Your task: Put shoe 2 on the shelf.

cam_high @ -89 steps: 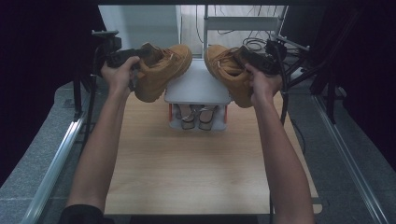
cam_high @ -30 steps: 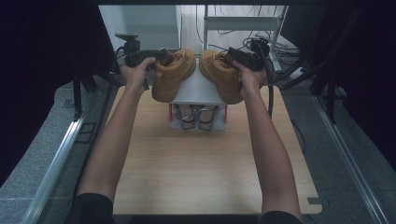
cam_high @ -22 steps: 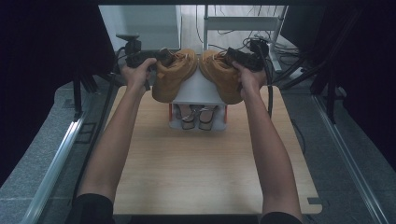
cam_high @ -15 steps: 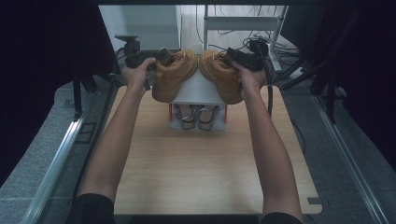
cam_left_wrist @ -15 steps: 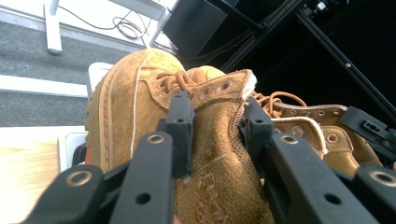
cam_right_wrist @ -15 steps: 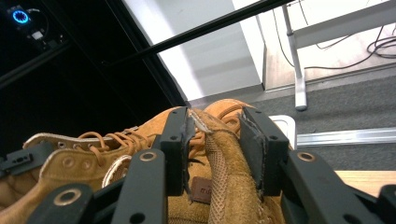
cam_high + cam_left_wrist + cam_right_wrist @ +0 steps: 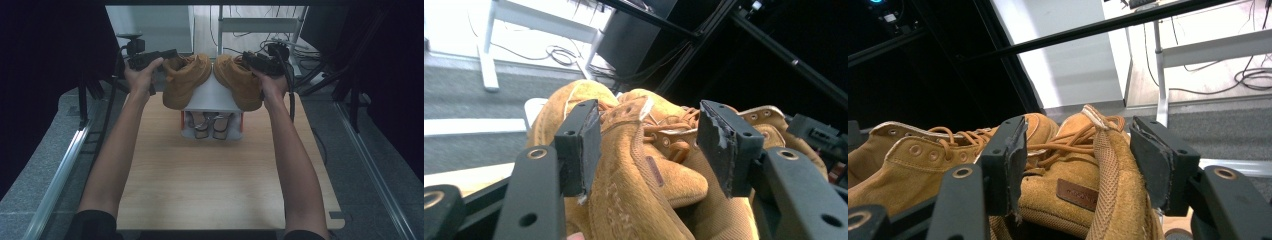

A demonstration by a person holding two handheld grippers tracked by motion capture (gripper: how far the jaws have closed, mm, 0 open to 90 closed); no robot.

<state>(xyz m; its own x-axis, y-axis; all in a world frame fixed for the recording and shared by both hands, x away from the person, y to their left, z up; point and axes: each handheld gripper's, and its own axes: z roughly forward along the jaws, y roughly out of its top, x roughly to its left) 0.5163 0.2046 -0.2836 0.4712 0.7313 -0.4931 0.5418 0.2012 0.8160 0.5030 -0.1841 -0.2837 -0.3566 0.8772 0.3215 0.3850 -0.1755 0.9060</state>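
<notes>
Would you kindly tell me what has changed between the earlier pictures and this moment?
Both boots have come in from either side onto the white shoe rack: the left boot and right boot now lie side by side on top. The left gripper and right gripper have just been opening their jaws, letting go, each boot's collar still between them. The sandals below and the table stayed put.

A white shoe rack [image 7: 210, 97] is set at the far middle of the wooden desk [image 7: 225, 175], with a pair of sandals [image 7: 210, 124] kept inside. A white metal frame [image 7: 260, 25] and cables [image 7: 305, 47] are seen beyond the far edge.
</notes>
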